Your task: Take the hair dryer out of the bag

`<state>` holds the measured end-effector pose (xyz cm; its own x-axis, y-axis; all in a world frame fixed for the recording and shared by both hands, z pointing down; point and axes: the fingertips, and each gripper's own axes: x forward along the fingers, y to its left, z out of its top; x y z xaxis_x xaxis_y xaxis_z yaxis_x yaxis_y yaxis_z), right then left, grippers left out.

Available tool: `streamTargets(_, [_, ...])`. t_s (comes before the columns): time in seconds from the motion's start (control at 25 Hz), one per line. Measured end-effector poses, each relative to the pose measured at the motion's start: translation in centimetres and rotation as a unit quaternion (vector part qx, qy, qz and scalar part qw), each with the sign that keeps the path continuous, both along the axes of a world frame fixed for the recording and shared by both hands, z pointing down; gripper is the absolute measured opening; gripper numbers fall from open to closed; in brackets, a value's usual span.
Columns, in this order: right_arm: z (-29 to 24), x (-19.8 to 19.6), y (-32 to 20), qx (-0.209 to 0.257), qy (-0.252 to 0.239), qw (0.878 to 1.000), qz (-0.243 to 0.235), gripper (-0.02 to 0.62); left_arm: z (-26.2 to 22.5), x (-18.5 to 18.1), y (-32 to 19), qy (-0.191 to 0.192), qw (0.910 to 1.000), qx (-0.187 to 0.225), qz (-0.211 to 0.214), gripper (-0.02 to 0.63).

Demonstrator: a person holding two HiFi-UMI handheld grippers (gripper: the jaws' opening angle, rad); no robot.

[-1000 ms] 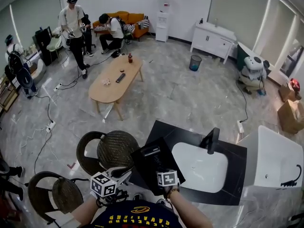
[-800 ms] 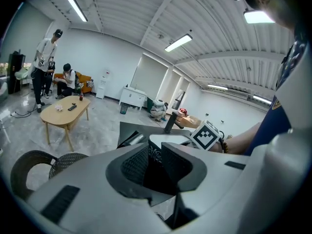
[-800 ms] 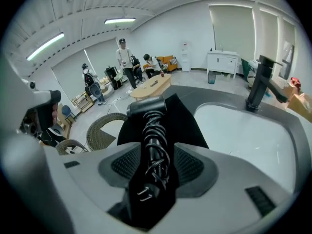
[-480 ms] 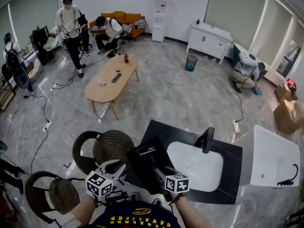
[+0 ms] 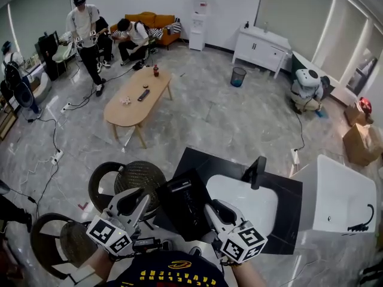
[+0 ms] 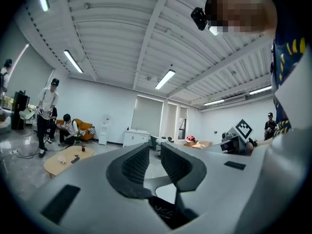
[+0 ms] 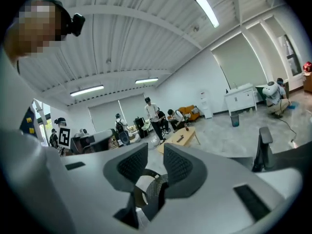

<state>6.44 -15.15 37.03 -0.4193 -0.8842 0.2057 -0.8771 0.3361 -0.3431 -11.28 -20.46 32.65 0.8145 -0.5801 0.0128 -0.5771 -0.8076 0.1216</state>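
Observation:
A black bag (image 5: 185, 203) lies on the black counter (image 5: 290, 211), left of the white basin. No hair dryer shows in any view. My left gripper (image 5: 136, 197) hovers at the bag's left edge, held high and pointing level across the room. Its jaws (image 6: 155, 152) stand a narrow gap apart with nothing between them. My right gripper (image 5: 214, 209) is over the bag's right edge. Its jaws (image 7: 156, 152) have just been closing but are still apart, and nothing is between them.
A white basin (image 5: 248, 207) with a black faucet (image 5: 256, 172) is set in the counter. Two wicker chairs (image 5: 139, 181) stand to the left and a white tub (image 5: 341, 197) to the right. Farther off are a wooden table (image 5: 134, 97) and several people.
Both grippers have risen off the bag toward the camera and now look larger and level. The right gripper's jaws have narrowed.

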Motion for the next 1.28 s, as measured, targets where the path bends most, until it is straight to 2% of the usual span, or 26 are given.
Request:
streamTargets(0.12, [-2.1, -1.9, 0.3, 0.025, -0.011, 1.0, -0.008, 0.057, -0.4, 3.0, 2.6, 0.01, 0.9997, -0.005, 0.023, 0.068])
streamTargets(0.2, [-1.9, -3.4, 0.5, 0.028, -0.022, 0.999, -0.017, 0.023, 0.3, 4.8, 4.4, 0.016, 0.9985, -0.023, 0.048, 0.058])
streamTargets(0.32, [-1.2, -5.0, 0.8, 0.021, -0.032, 0.999, -0.029, 0.009, 1.3, 6.4, 5.8, 0.025, 0.9957, -0.052, 0.072, 0.058])
streamTargets(0.56, [-1.2, -5.4, 1.6, 0.024, -0.025, 0.999, -0.042, 0.009, 2.4, 6.1, 6.1, 0.032, 0.9936, -0.087, 0.065, 0.057])
streamTargets(0.68, [-1.7, -5.7, 2.4, 0.039, -0.013, 0.998, -0.043, 0.009, 2.3, 6.0, 6.7, 0.03, 0.9938, -0.085, 0.065, 0.057])
streamTargets(0.92, [-2.9, -6.0, 2.0, 0.067, 0.012, 0.996, -0.053, 0.009, 1.3, 6.3, 6.4, 0.03, 0.9957, -0.057, 0.066, 0.057])
streamTargets(1.28, [-2.5, -6.2, 2.3, 0.056, 0.008, 0.996, -0.063, 0.009, 1.9, 6.8, 6.7, 0.022, 0.9943, -0.077, 0.071, 0.058])
